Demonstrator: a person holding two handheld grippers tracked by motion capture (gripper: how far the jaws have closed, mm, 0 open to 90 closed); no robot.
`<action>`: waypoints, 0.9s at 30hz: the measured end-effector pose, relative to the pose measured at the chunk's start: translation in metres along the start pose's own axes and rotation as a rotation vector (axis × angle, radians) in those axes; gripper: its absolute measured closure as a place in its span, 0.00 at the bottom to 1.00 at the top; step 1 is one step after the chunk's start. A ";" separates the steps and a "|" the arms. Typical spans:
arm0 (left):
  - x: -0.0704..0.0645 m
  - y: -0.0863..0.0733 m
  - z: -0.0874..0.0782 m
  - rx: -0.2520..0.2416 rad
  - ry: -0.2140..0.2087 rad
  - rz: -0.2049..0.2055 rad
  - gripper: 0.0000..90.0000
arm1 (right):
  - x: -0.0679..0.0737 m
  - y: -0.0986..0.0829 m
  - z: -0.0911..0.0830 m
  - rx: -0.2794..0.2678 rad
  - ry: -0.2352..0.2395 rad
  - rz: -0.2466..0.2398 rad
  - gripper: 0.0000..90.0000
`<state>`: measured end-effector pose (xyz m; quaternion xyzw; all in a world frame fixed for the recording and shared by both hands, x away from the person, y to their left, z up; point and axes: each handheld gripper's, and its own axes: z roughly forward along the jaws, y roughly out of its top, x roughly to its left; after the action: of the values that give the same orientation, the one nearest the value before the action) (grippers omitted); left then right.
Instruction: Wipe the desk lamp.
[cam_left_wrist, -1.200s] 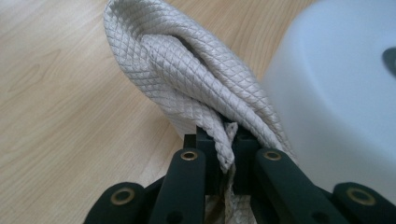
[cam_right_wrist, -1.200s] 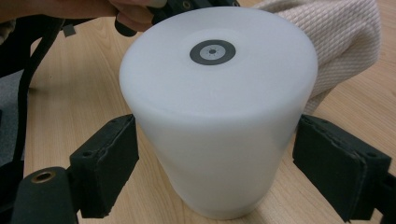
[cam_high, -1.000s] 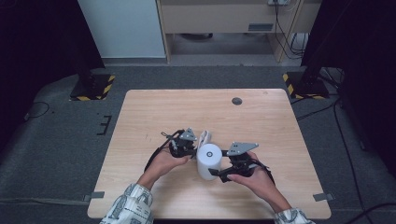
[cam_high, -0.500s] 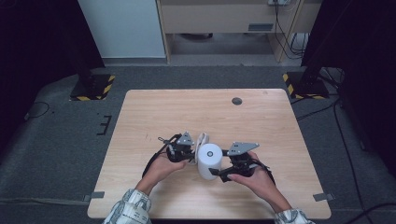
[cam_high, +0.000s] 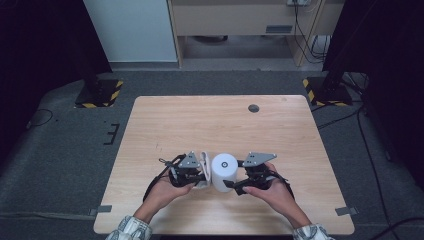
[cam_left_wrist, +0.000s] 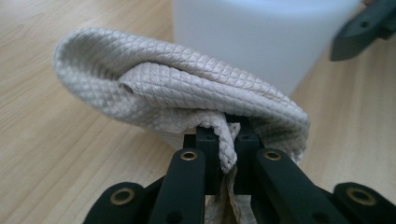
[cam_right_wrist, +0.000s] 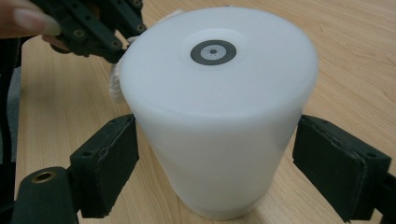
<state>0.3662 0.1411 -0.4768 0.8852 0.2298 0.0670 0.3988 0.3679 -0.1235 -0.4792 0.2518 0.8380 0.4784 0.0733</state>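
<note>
Both forearms enter from the near table edge, hands level and close together. Left gripper (cam_high: 200, 172): jaws pinched together, pointing right. Right gripper (cam_high: 231, 184): jaws spread wide, pointing left toward the other.

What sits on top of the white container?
The white container carries a small grey ring mark at the centre of its flat top, with nothing resting on it. Its opaque walls hide whatever is inside.
</note>
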 end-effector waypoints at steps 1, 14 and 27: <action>-0.002 0.000 -0.001 0.003 -0.002 0.007 0.95 | 0.000 0.000 0.000 0.000 -0.001 0.001 0.16; -0.010 -0.008 0.014 0.067 -0.029 0.020 0.94 | -0.001 0.000 -0.002 -0.003 -0.004 0.003 0.17; -0.008 -0.010 0.012 0.067 -0.054 0.009 0.94 | -0.001 0.000 -0.001 -0.007 0.001 0.005 0.18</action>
<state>0.3594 0.1347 -0.4916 0.9006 0.2171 0.0371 0.3748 0.3680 -0.1251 -0.4787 0.2532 0.8359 0.4815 0.0724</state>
